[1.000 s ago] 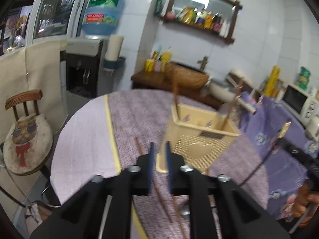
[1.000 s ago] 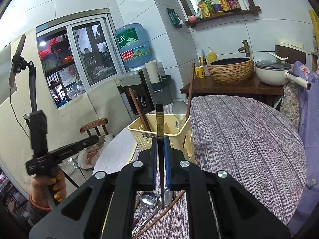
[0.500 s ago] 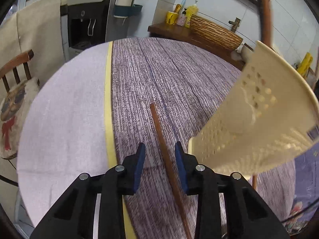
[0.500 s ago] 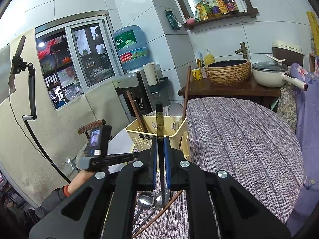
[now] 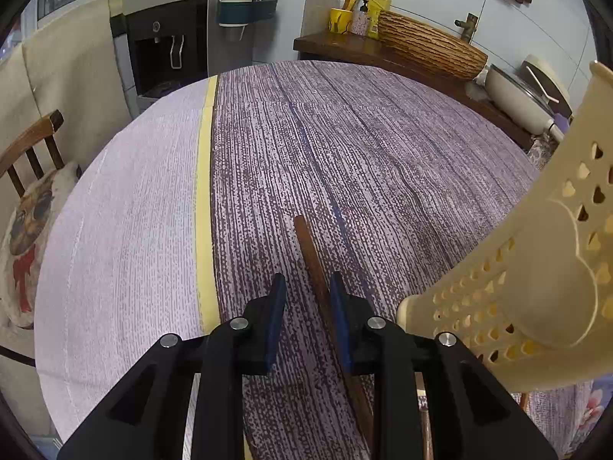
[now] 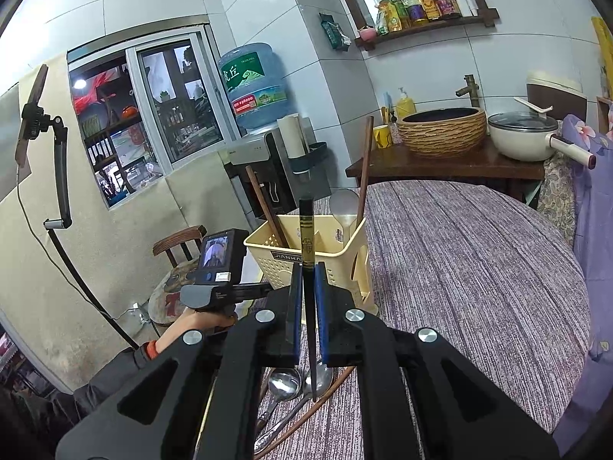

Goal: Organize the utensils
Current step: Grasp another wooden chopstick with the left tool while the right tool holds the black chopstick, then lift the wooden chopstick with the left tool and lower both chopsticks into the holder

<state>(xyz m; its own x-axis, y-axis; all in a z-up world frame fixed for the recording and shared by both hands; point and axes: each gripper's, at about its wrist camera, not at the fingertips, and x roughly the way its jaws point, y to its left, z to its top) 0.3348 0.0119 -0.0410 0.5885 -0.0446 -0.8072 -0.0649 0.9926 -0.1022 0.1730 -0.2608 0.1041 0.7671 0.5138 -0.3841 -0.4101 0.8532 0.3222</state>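
My left gripper point(image 5: 304, 299) sat spread around a brown chopstick point(image 5: 312, 258) lying on the tablecloth point(image 5: 364, 153), which ran close along the right pad. Closing off-centre could have rolled it away or nudged the basket point(image 5: 536, 268) just beside it. My right gripper point(image 6: 305, 299) pinched a dark chopstick point(image 6: 306, 237) upright before the basket; a loose hold might have let it slip toward the spoons point(image 6: 285, 383) below. The brown one looked slim, smooth and round.
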